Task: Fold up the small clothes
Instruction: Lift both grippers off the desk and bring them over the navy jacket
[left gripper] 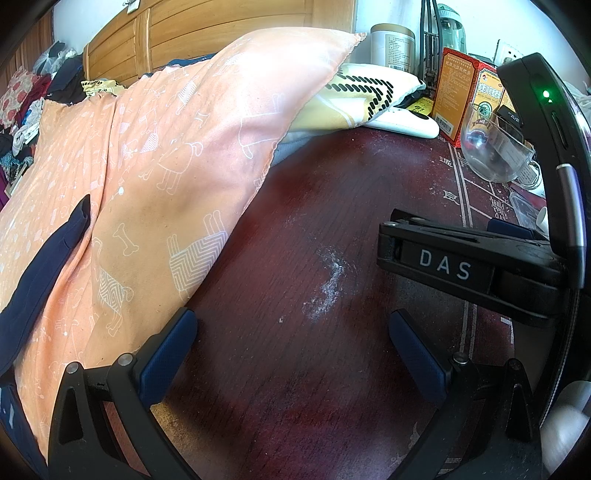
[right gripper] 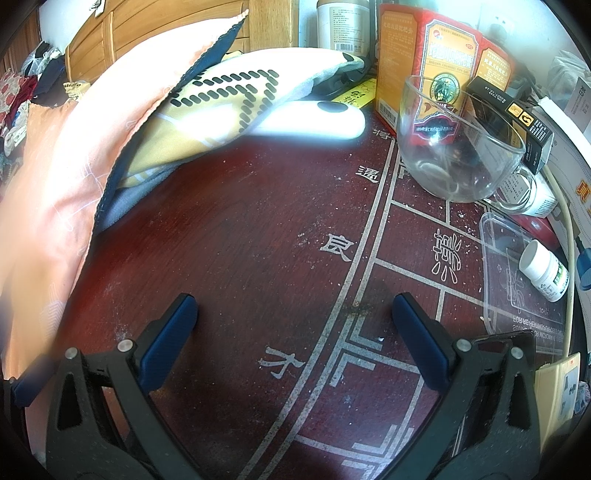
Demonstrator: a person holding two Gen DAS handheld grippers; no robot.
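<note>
- dark red-brown wooden table top (right gripper: 236, 236) with white printed lines and characters fills most of both views; dusty, a whitish smear (left gripper: 328, 280) near its middle in the left wrist view
- peach-orange cloth with white line-drawn dog and bone print (left gripper: 155, 177), navy lining showing at its edges, lies bunched along the table's left side; raised in a hump, one corner pointing up toward the light wooden slatted headboard (left gripper: 207, 33) behind; nothing grips it
- yellow and grey cloth with rows of black oval marks (right gripper: 225, 99) sits partly under the peach cloth, at the table's far edge; a white oblong plastic device (right gripper: 314, 120) lies against it
- left gripper (left gripper: 293, 350): blue-padded fingers spread wide apart, empty, over bare table; left finger just beside the peach cloth's edge, contact unclear
- right gripper (right gripper: 295, 339): fingers likewise wide apart, empty, above the printed lines; also seen side-on at right in the left wrist view, marked "DAS"
- orange and red printed cardboard box (right gripper: 439, 74) upright at the back right; clear glass mug with handle (right gripper: 461, 147) in front of it
- clear plastic tray (right gripper: 495, 266) at right; small white pill bottle (right gripper: 545, 271) lying on its side in it
</note>
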